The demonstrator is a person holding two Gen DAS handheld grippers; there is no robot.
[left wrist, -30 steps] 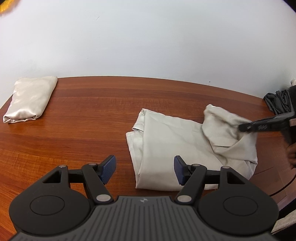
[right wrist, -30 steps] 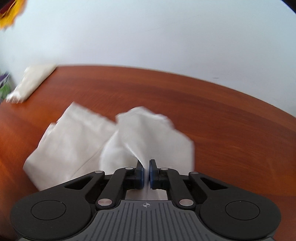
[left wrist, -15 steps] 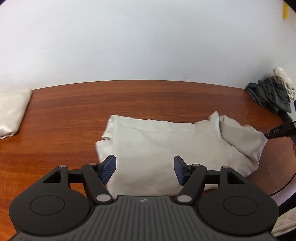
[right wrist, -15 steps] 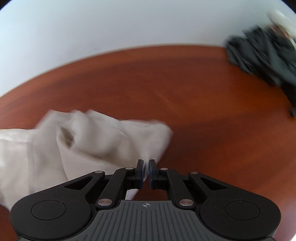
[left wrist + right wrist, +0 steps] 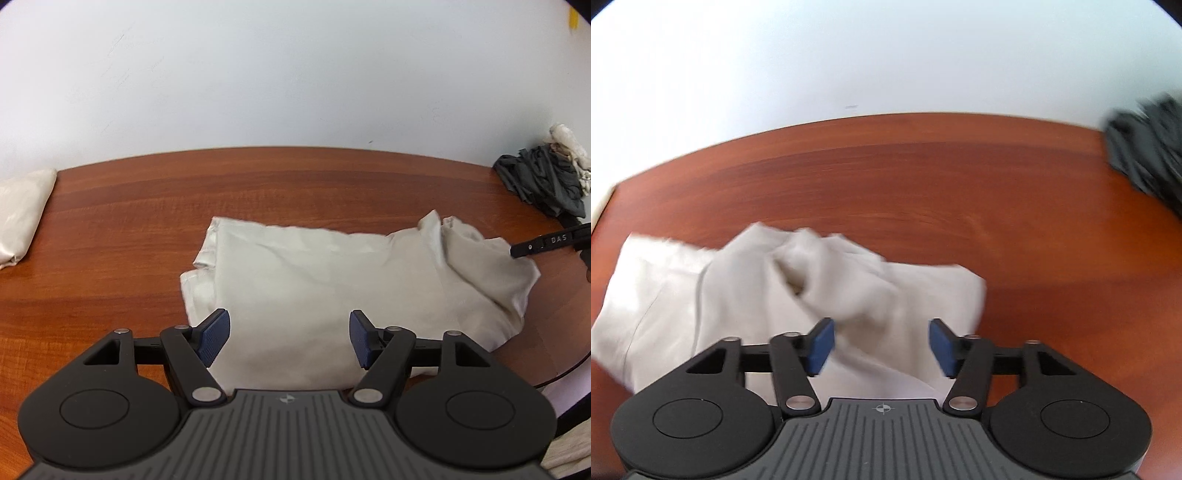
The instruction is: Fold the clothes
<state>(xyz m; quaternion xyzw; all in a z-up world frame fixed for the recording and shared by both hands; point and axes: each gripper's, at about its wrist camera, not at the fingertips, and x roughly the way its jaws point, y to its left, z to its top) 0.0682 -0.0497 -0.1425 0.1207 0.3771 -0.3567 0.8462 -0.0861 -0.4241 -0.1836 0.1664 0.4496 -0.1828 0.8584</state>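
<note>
- The cream-coloured, partly folded cloth garment (image 5: pixel 332 280) lies flat near the middle of the reddish-brown wooden table (image 5: pixel 295 184). Its left part is smooth and layered, while its right end is bunched into a loose hump, so the fold there looks unfinished.
- The right claw (image 5: pixel 882 345) hovers over that rumpled end with its blue pads spread wide and nothing between them. Cloth lies beneath the gap, but I judge it ungripped, as though the end has been laid down for flattening.
- The left claw (image 5: pixel 289 339) is likewise wide open and empty, poised above the garment's near edge. That position suits pinning or pinching the edge for the next fold.
- In the left wrist view, a black finger of the right claw sits just beside the garment's right corner.
- A folded satin-like ivory bundle (image 5: pixel 22 214) rests at the table's far left edge, well apart, probably a finished piece set aside.
- A crumpled dark grey cloth heap (image 5: pixel 543 181) with a whitish rag on it sits at the far right edge, likely waiting its turn.
</note>
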